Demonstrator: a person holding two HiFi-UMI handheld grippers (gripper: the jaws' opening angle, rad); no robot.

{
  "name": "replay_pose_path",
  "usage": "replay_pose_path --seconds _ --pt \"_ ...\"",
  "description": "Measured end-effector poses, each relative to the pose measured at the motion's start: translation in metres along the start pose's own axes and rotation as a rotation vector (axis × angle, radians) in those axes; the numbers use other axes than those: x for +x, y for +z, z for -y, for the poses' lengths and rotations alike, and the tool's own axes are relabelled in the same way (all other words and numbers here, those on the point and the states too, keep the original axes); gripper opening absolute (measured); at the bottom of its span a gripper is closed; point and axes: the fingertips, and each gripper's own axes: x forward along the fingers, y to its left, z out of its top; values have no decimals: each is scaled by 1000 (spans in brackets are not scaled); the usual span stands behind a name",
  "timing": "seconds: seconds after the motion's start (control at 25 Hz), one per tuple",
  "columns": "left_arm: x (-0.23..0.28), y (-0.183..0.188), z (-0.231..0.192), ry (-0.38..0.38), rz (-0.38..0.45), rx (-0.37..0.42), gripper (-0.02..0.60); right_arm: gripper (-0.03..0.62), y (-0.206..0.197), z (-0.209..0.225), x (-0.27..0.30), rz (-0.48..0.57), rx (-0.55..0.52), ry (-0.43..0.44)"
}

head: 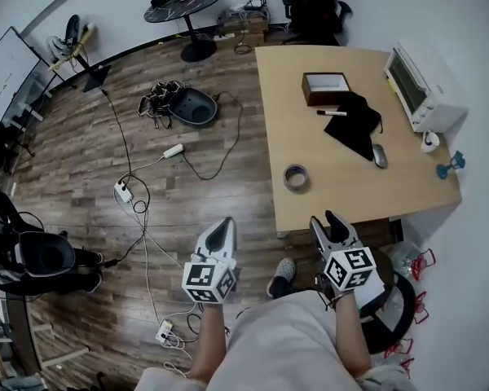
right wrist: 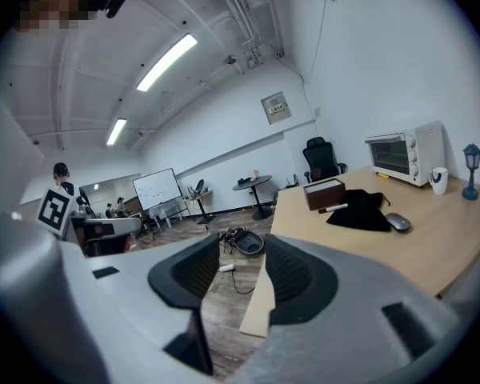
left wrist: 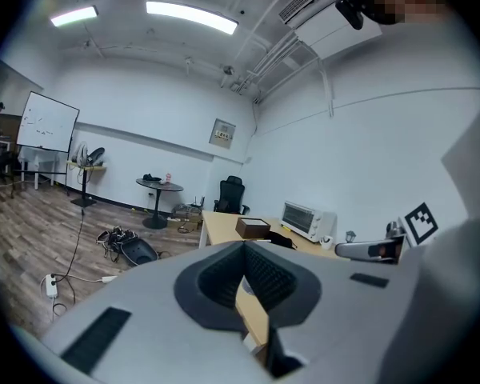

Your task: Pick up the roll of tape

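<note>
The roll of tape (head: 296, 177), grey with a dark hole, lies flat near the front left corner of the light wooden table (head: 342, 190). Both grippers hang in front of the table's near edge, apart from the tape. My left gripper (head: 226, 221) (left wrist: 244, 250) is over the wooden floor to the left of the table, jaws shut and empty. My right gripper (head: 326, 221) (right wrist: 242, 254) is just below the table's front edge, its two fingers apart and empty. Neither gripper view shows the tape clearly.
On the table stand a brown box (head: 325, 87), a marker (head: 332, 113), a black cloth (head: 354, 125), a mouse (head: 379, 155), a white toaster oven (head: 420, 84) and a mug (head: 429, 141). Cables and a power strip (head: 124, 191) lie on the floor at left.
</note>
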Motion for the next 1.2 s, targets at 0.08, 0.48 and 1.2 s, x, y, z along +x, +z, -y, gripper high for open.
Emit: replay_pose_path --seconds 0.08,0.48,1.2 --pt "10 3 -7 9 -1 5 5 184 15 -1 15 11 0 34" --pt "45 10 -65 82 -20 8 5 184 52 -4 87 -99 -282 185" --pt "165 37 -65 -282 -153 74 5 178 -42 42 202 -615 -515 119"
